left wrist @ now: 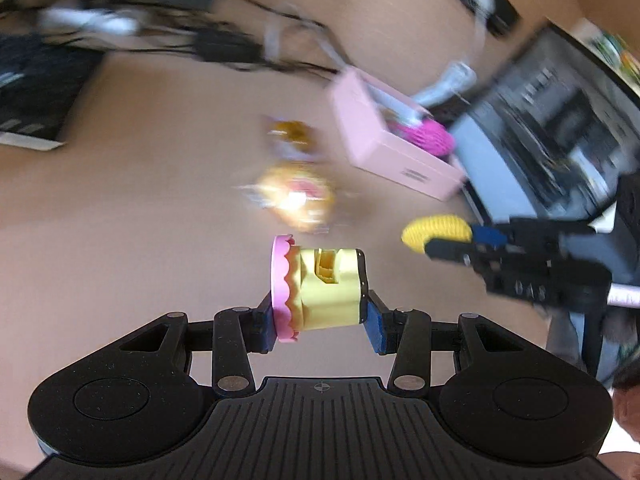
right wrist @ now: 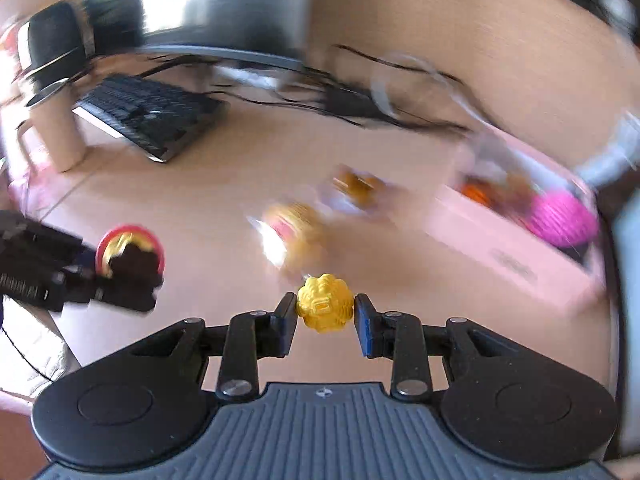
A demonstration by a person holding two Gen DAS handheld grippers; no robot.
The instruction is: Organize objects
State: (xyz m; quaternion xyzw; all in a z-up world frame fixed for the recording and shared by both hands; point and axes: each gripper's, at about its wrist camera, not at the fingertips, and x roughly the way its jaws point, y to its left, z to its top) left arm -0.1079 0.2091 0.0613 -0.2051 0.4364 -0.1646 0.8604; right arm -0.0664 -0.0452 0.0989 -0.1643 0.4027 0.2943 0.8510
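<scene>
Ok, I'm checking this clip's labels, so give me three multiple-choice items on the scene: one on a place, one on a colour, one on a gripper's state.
1. Where is the magenta ball?
A. in the pink box
B. on the keyboard
C. in a gripper

2. What colour is the ball in the right gripper?
A. green
B. yellow
C. white

3. What is the left gripper doing?
A. open, empty
B. shut, empty
C. clamping a toy cake

Answers: 1 A, it sits inside the box. 2 B, yellow between the pads. 3 C, both pads press the cake.
</scene>
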